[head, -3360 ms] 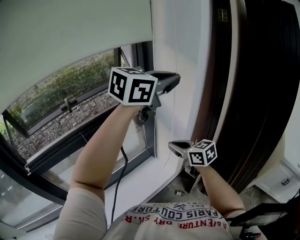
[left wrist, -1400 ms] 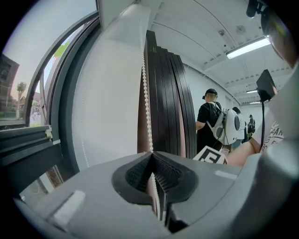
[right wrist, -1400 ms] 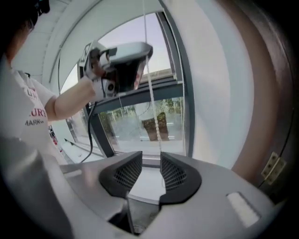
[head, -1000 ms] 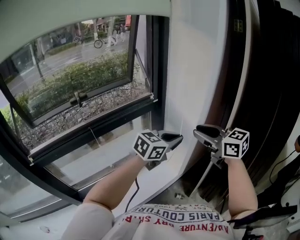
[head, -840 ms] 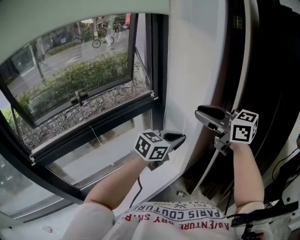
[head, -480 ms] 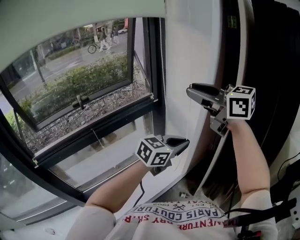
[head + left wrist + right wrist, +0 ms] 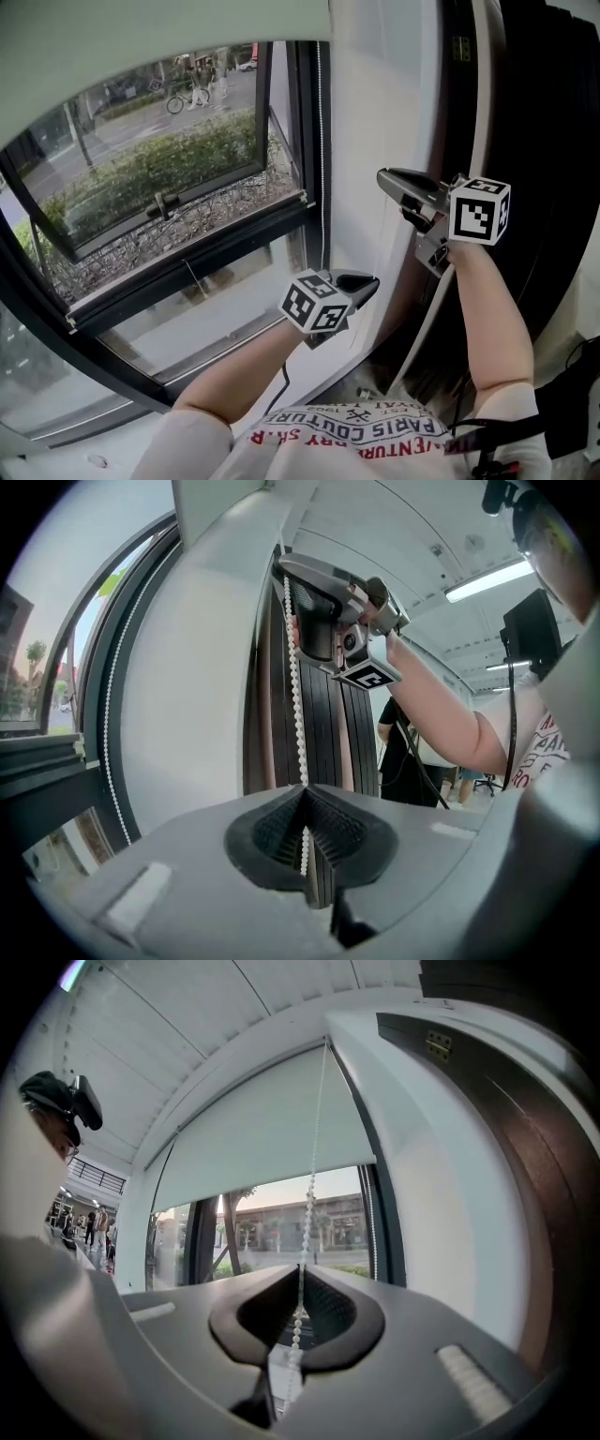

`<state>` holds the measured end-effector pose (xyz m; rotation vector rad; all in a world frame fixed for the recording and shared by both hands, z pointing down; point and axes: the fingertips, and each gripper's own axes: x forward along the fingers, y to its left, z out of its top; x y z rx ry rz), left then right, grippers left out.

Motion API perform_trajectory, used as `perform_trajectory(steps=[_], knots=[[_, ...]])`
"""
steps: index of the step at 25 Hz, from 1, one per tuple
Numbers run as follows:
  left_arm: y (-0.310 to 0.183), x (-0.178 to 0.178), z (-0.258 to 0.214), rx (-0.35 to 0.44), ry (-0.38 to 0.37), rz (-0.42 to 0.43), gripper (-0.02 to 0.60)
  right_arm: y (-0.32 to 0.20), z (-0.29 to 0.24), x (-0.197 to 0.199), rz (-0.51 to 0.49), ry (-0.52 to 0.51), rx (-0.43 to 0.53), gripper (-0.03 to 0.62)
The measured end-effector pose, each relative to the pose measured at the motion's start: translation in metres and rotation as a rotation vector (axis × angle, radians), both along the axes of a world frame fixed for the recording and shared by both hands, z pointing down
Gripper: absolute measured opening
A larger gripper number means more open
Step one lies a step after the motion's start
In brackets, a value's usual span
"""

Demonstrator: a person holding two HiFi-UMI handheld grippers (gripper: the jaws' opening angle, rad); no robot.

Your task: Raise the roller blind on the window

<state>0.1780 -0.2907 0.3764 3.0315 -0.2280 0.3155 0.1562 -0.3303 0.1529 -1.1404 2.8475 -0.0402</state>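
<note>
The pale roller blind (image 7: 159,33) hangs across the top of the window, its bottom edge high; the right gripper view shows this blind (image 7: 272,1138) too. Its white bead chain (image 7: 292,667) runs down the white wall beside the frame. My left gripper (image 7: 367,281) is low by the wall, shut on the chain (image 7: 304,841). Higher up on the same cord, my right gripper (image 7: 384,176) points at the wall. Its jaws have just been closing and now pinch the bead chain (image 7: 307,1204), which passes between them. The left gripper view looks up at the right gripper (image 7: 292,569).
A tilted-open window sash (image 7: 159,202) with a handle looks onto shrubs and a street. A dark panel (image 7: 544,141) stands right of the white wall (image 7: 375,103). The white sill (image 7: 272,361) lies below. A black cable (image 7: 281,384) hangs under my left arm.
The right gripper has risen from beside the left gripper to well above it and closed on the chain. The left gripper has stayed low. The blind's edge is higher than earlier.
</note>
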Motion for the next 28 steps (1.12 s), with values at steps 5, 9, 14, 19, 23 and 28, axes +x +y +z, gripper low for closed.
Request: perform_trajectory(steps=[5, 9, 14, 19, 23, 28], knots=[[0.005, 0.017, 0.001, 0.023, -0.015, 0.023, 0.008, 0.007, 0.001, 0.010, 0.028, 0.023, 0.033, 0.017], [0.012, 0.028, 0.013, 0.042, -0.055, 0.043, 0.008, 0.010, 0.014, 0.015, 0.048, 0.082, 0.035, 0.016], [0.009, 0.029, 0.046, 0.031, -0.107, 0.031, 0.008, 0.007, 0.047, 0.023, 0.054, 0.106, -0.012, 0.015], [0.005, 0.020, 0.096, 0.047, -0.193, 0.010, 0.008, 0.005, 0.099, 0.017, 0.056, 0.155, -0.068, 0.015], [0.007, 0.017, 0.125, 0.053, -0.243, 0.004, 0.008, 0.003, 0.130, 0.013, 0.063, 0.180, -0.092, 0.015], [0.003, 0.007, 0.160, 0.112, -0.307, -0.026, 0.009, 0.005, 0.165, 0.007, 0.056, 0.199, -0.132, 0.014]])
